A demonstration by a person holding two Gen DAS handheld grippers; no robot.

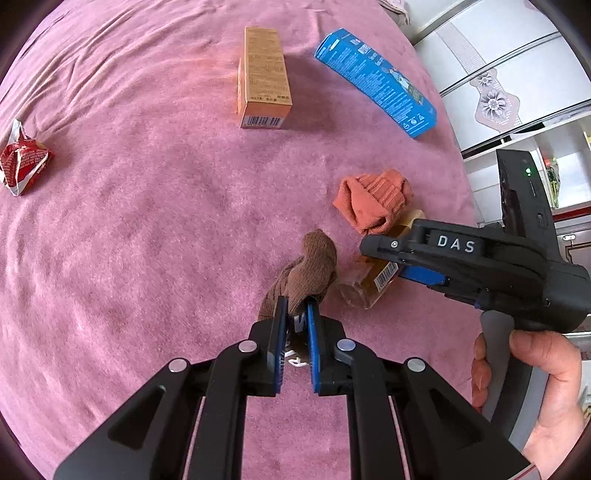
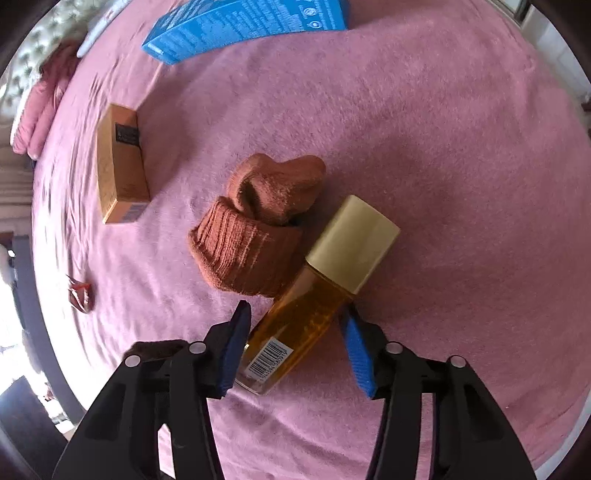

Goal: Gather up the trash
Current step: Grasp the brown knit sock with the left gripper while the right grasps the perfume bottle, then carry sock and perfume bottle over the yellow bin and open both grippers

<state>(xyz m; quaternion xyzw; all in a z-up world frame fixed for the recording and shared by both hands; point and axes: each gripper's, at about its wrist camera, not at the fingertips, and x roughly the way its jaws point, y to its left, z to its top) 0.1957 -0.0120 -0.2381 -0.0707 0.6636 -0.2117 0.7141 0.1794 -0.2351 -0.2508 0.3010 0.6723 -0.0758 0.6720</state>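
My left gripper [image 1: 296, 306] is shut on a brown sock [image 1: 306, 275], holding it over the pink bedspread [image 1: 147, 221]. My right gripper [image 2: 295, 325] is open, its blue pads on either side of an amber bottle with a gold cap [image 2: 314, 299] that lies on the bedspread; it also shows in the left wrist view [image 1: 380, 277]. An orange sock [image 2: 255, 229] lies against the bottle, also in the left wrist view [image 1: 373, 203]. An orange box [image 1: 264, 77], a blue box [image 1: 376, 81] and a red crumpled wrapper [image 1: 22, 162] lie farther off.
The orange box [image 2: 120, 166], blue box [image 2: 240, 26] and red wrapper [image 2: 79, 293] also show in the right wrist view. A white cabinet [image 1: 517, 92] stands past the bed's right edge. Pink pillows [image 2: 44, 99] lie at the far left.
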